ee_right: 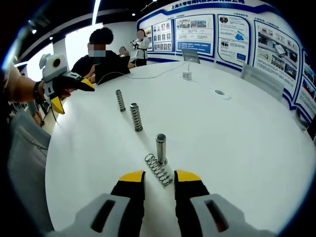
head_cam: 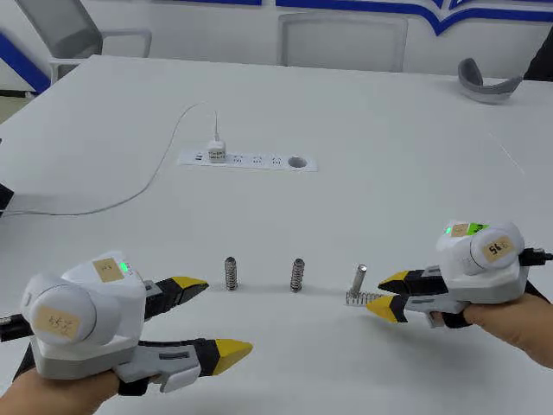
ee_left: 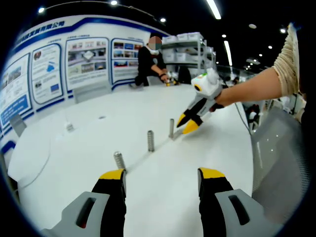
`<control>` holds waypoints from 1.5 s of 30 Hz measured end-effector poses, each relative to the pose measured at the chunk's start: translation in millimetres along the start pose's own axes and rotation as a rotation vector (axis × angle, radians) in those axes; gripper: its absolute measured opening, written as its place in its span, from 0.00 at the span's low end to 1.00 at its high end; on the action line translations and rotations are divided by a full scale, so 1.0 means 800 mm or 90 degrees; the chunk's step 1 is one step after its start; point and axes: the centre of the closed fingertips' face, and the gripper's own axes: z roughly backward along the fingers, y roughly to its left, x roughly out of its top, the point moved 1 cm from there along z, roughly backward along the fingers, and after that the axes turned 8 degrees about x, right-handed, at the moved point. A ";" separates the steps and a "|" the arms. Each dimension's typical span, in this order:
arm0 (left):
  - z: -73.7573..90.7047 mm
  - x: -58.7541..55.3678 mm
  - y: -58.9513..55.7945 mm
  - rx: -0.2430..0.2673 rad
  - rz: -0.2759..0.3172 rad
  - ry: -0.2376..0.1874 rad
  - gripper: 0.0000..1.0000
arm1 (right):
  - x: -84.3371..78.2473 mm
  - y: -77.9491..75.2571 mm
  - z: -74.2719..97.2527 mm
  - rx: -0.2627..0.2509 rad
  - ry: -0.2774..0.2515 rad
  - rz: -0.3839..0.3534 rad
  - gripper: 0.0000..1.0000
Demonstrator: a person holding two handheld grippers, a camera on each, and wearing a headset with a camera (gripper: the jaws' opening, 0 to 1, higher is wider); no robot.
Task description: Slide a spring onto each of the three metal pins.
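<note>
Just ahead of our right hand-held gripper (ee_right: pixel 159 177) a spring (ee_right: pixel 158 169) is lying against the bare pin (ee_right: pixel 161 144) | we are holding its jaws narrowly parted | left hand-held gripper (ee_left: pixel 162 174) is gaping wide, empty

A large white table (head_cam: pixel 389 173) carries a white power strip (head_cam: pixel 251 160) near its middle, with a white plug (head_cam: pixel 216 151) in it and a thin cable (head_cam: pixel 147 186) trailing off to the left. Nearer the front, a row stands upright: a spring-covered pin (head_cam: pixel 231 273), a second spring-covered pin (head_cam: pixel 297 274) and a bare pin (head_cam: pixel 359 279), with a loose spring (head_cam: pixel 363 298) lying flat just beside its base. A grey curved object (head_cam: pixel 488 86) rests at the far right.
</note>
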 end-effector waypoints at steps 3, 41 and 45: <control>0.001 -0.001 0.000 0.001 0.000 0.001 0.59 | -0.001 0.000 -0.003 0.003 0.004 0.001 0.24; -0.003 -0.004 -0.003 -0.004 0.003 0.004 0.58 | -0.015 0.009 -0.011 0.020 0.043 0.019 0.14; -0.004 -0.005 -0.003 -0.006 0.002 0.005 0.58 | -0.016 0.011 -0.011 0.020 0.050 0.028 0.13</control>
